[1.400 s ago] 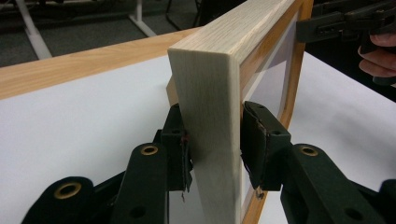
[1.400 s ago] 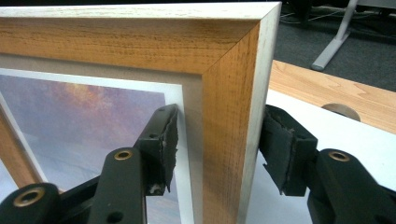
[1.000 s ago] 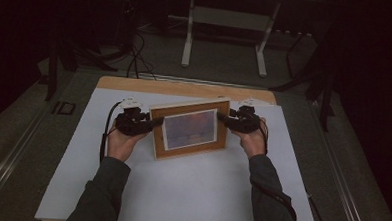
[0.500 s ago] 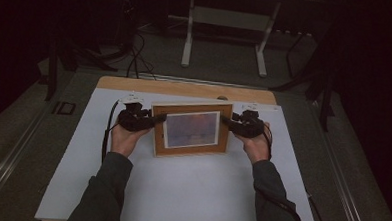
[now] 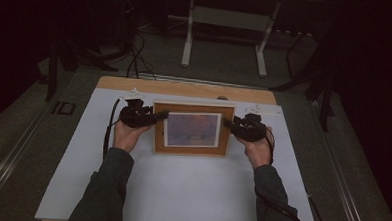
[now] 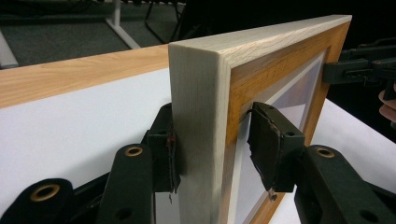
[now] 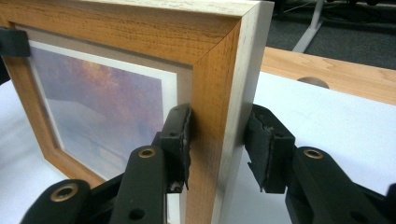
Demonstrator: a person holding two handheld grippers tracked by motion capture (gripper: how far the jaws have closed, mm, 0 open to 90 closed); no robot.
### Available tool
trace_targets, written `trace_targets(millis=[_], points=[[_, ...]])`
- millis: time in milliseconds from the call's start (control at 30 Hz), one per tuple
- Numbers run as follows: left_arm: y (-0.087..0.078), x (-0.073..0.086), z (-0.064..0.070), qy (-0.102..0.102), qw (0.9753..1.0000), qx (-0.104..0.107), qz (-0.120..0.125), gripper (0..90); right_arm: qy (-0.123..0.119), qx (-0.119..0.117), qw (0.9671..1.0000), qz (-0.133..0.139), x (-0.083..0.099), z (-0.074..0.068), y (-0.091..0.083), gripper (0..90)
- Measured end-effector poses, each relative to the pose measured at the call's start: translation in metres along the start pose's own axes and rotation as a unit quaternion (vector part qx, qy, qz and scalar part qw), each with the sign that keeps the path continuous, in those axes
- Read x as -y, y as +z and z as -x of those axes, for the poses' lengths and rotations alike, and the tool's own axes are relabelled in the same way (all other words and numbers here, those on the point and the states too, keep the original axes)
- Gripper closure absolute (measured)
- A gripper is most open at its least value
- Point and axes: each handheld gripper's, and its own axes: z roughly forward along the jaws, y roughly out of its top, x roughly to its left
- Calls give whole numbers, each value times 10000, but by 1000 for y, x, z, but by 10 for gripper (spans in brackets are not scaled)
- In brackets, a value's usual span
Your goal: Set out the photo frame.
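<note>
picture frame (image 5: 193,129): wooden, pale outer sides, orange-brown front, holding a hazy purple-orange print behind a light mat. it stands near the far edge of the desk (image 5: 180,190), midway between the left and right edges, on the white sheet that covers most of the top; a strip of bare wood shows along the far edge.

surroundings: a small round cutout (image 7: 313,82) in the bare wood strip behind the frame; metal table legs (image 5: 224,36) and cables on the dark floor beyond. nothing stands between the tools and the frame.

left gripper (image 6: 212,140): jaws straddle the frame's left side, one pad against the back, the other just off the front face, so not quite clamped.

right gripper (image 7: 217,135): jaws straddle the frame's right side, front pad touching, back pad a little clear.

hands: forearms in dark sleeves come in from the near edge, each hand beneath its tool, wrists level.

hard to make out: whether the frame's bottom edge rests on the sheet.
</note>
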Motion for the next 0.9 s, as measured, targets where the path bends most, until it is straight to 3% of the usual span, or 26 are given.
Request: trace_targets(millis=[900], points=[[2,-1,-2,-108,9999,18,-10,535,77,-77,9999,84,6,0,-5,609]])
